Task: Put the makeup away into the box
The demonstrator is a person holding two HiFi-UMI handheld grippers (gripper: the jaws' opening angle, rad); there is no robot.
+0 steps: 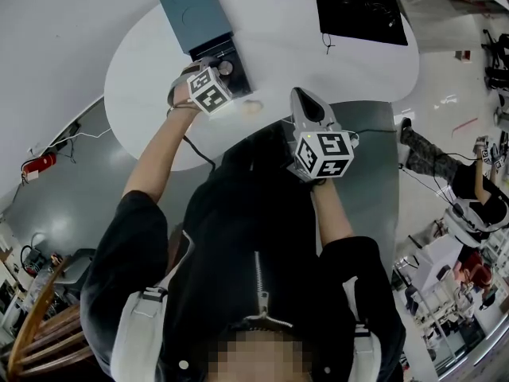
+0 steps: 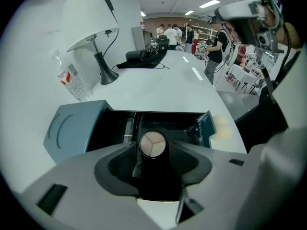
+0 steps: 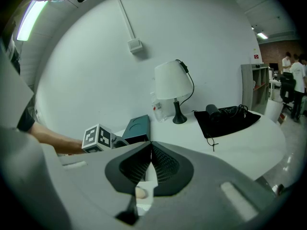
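Left hand-held gripper: jaws wide, pinching a small round black compact with a three-shade beige powder face. The pads sit on its black sides and the face points away from me.

Handling, my read:
- The compact looks light, with a rigid hard shell that is smooth, so it is likely to slip.
- The pressed powder would probably crack if dropped.
- Best hold is across the side wall, low on the body, keeping off the powder face. That is roughly the hold I have now.

Position: the compact hangs over the black-lined inside of the teal rectangular box, towards its near wall. The box's teal lid is flipped open to the left. I can't tell whether the compact touches the bottom. A slim dark tube lies in the box on its left side, just beyond the compact.

The box stands at the far left part of the white rounded surface.

Right of the box, close to the near edge of the surface, lies a small pale beige puff. It looks soft and very light. It is not in the box.

Right hand-held gripper: jaws pressed together with nothing between them. It is held off the near edge, right of the puff and well apart from the compact.
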